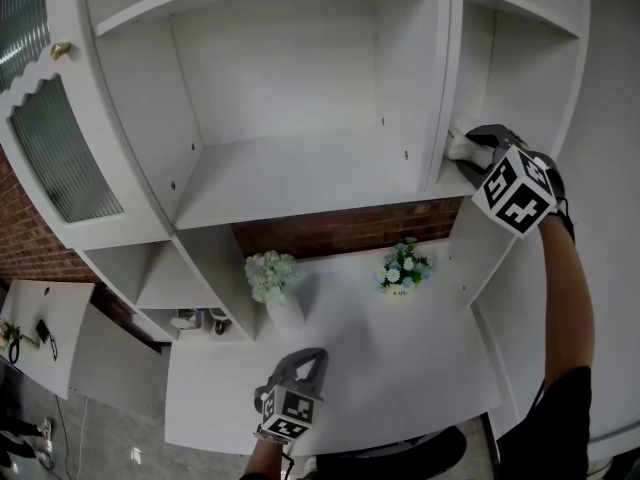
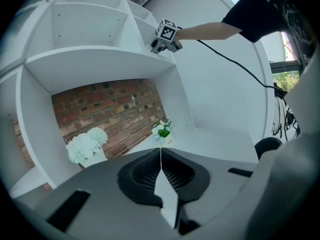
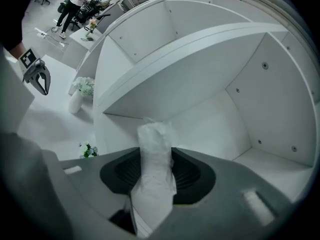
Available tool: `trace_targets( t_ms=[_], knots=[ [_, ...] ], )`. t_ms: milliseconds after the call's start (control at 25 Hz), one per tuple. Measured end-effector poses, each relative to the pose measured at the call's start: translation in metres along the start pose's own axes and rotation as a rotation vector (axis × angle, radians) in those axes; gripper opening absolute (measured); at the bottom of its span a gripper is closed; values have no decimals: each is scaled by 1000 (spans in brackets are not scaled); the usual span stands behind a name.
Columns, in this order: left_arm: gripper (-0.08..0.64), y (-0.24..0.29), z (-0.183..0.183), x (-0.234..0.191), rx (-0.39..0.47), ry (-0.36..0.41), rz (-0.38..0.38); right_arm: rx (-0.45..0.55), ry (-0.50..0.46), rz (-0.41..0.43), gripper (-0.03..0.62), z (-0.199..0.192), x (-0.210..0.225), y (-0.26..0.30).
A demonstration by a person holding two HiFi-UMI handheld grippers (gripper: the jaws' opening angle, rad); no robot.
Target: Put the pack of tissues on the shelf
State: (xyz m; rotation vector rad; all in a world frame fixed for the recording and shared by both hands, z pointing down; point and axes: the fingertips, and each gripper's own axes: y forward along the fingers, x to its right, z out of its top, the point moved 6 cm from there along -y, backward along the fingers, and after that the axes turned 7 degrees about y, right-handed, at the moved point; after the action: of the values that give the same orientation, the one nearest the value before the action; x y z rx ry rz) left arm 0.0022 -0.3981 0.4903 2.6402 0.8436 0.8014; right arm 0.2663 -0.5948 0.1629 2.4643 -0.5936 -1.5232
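Note:
The pack of tissues [image 1: 457,145], in clear white wrapping, is at the front edge of the narrow right-hand shelf compartment [image 1: 470,78], level with the middle shelf. My right gripper [image 1: 476,148] is shut on it. In the right gripper view the pack [image 3: 154,179] stands upright between the jaws of the right gripper [image 3: 156,151], pointing into the white compartment [image 3: 260,159]. My left gripper [image 1: 312,356] hangs low over the desk top, shut with nothing in it. Its jaws meet in the left gripper view [image 2: 160,156], where the right gripper [image 2: 165,36] shows far up at the shelf.
A white vase of white flowers [image 1: 272,276] and a small flower pot [image 1: 404,266] stand on the desk surface [image 1: 400,358] before a brick wall [image 1: 340,230]. A ribbed glass cabinet door [image 1: 60,158] is at the left. The wide middle shelf [image 1: 300,173] holds nothing.

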Motion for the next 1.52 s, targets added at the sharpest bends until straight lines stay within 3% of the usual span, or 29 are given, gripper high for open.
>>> trace_targets(
  t_ms=[160, 680, 960, 1160, 1520],
  knots=[
    [12, -2, -9, -3, -20, -17, 11, -37, -23, 54, 173, 3, 1, -1],
    [12, -4, -23, -4, -27, -47, 22, -10, 106, 340, 245, 2, 8, -20],
    [12, -5, -22, -3, -26, -39, 22, 15, 118, 334, 259, 6, 5, -22],
    [12, -6, -26, -3, -37, -47, 36, 41, 170, 329, 313, 3, 8, -24],
    [12, -5, -23, 0, -28, -46, 45, 171, 271, 261, 319, -1, 9, -36]
  ],
)
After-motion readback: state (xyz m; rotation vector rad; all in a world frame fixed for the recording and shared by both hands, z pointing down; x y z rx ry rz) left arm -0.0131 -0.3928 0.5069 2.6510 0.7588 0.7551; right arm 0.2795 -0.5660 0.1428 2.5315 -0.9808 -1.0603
